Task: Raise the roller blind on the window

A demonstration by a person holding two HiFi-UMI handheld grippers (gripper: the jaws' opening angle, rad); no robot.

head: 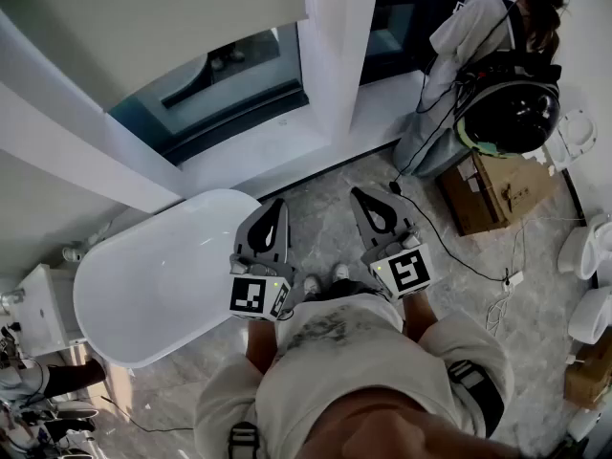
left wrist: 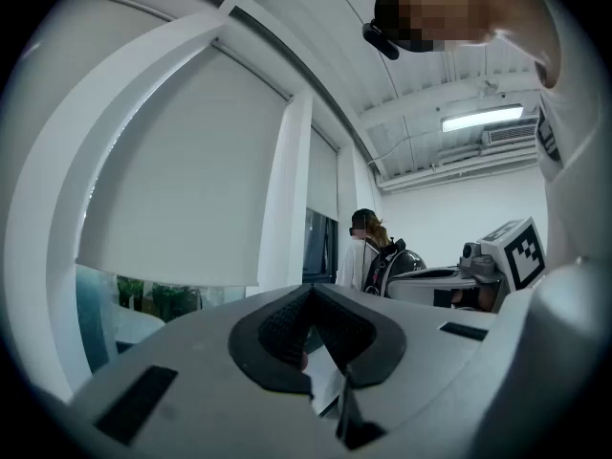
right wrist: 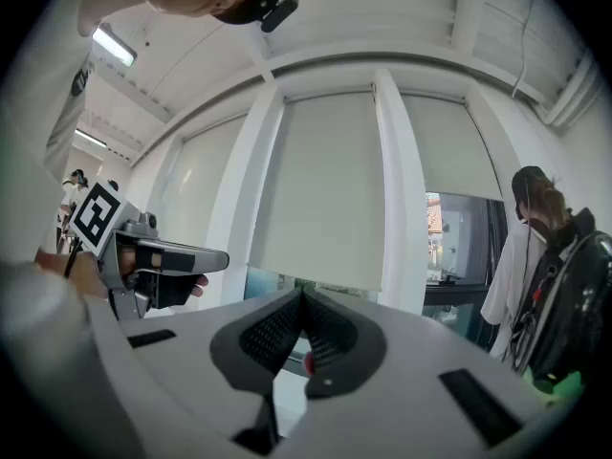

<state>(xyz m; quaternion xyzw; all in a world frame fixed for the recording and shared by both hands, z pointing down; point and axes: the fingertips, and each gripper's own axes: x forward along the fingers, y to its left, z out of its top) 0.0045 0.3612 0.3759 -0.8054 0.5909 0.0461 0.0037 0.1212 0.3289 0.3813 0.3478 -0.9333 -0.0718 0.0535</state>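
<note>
The cream roller blind (head: 143, 12) hangs partly down over the window, with a strip of glass (head: 210, 89) bare below its bottom edge. It fills the left gripper view (left wrist: 182, 180) and the right gripper view (right wrist: 325, 189) ahead of the jaws. My left gripper (head: 277, 205) and right gripper (head: 361, 195) are held level side by side near my body, well back from the window. Both point toward it. The left gripper (left wrist: 311, 295) has its jaws together with nothing between them. The right gripper (right wrist: 302, 296) is likewise shut and empty.
A white bathtub (head: 153, 275) lies below the window at the left. Another person with a black backpack (head: 502, 103) stands at the right by a cardboard box (head: 497, 194). Cables (head: 459, 256) trail over the tiled floor. White toilets (head: 593, 247) stand at the right edge.
</note>
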